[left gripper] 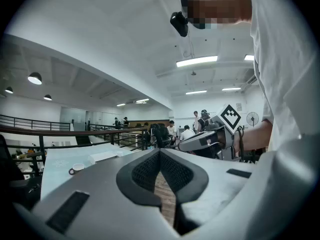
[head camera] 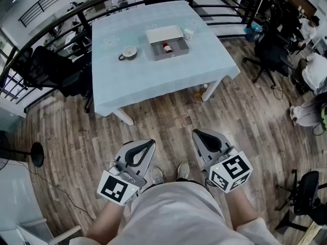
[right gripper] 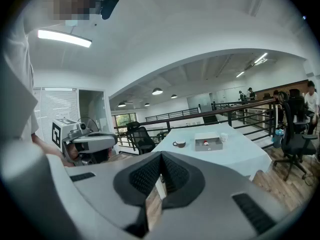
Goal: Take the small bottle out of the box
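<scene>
A grey box (head camera: 171, 48) with its white lid (head camera: 164, 33) folded back stands far off on the table with the light blue cloth (head camera: 153, 75). Inside it lies the small bottle (head camera: 167, 47) with a red cap, which the right gripper view shows as a red dot (right gripper: 205, 143) in the box (right gripper: 209, 144). Both grippers hang low in front of my body, over the wooden floor, well short of the table. My left gripper (head camera: 152, 142) (left gripper: 160, 153) is shut and empty. My right gripper (head camera: 195, 132) (right gripper: 161, 155) is also shut, with nothing in it.
A cup on a saucer (head camera: 129, 51) sits left of the box and a small white cup (head camera: 188, 33) right of it. Black office chairs (head camera: 48, 70) (head camera: 268, 50) flank the table. A railing (head camera: 66, 22) runs behind it. Seated people (head camera: 311, 70) are at the right.
</scene>
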`<state>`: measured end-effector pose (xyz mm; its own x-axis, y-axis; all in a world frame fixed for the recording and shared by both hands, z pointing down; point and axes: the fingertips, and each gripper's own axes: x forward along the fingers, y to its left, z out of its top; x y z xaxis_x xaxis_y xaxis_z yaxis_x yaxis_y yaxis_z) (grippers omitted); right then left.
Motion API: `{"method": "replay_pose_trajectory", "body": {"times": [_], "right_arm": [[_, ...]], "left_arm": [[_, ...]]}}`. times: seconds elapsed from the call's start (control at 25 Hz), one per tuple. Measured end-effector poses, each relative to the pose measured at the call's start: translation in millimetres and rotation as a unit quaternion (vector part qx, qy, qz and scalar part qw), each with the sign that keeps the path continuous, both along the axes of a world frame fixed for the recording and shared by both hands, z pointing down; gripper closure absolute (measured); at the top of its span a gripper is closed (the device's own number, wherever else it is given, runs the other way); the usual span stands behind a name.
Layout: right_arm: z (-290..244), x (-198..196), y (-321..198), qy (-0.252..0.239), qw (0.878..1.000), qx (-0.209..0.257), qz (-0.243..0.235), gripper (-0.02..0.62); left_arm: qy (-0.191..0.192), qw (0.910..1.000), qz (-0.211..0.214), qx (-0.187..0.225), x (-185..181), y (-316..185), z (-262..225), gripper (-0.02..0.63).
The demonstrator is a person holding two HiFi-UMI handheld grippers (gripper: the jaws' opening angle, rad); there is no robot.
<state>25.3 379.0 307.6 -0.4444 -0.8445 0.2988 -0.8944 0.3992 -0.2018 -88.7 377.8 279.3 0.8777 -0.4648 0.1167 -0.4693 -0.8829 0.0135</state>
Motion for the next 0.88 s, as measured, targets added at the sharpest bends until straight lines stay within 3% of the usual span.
{"method": "replay_pose_trajectory", "body": {"times": [0.4, 0.88], "right_arm": [[3, -49, -2, -0.001, 1.0, -0.011, 0.009, 0.574], [-7, -40, 0, -0.022, 1.0, -0.011, -0.014, 0.574]], "left_arm": [[0.012, 0.9994, 0.033, 0.004, -40, -9, 3, 0.6], [0.015, 0.9992, 0.031, 0.019, -26, -19, -5, 0.6]]}}
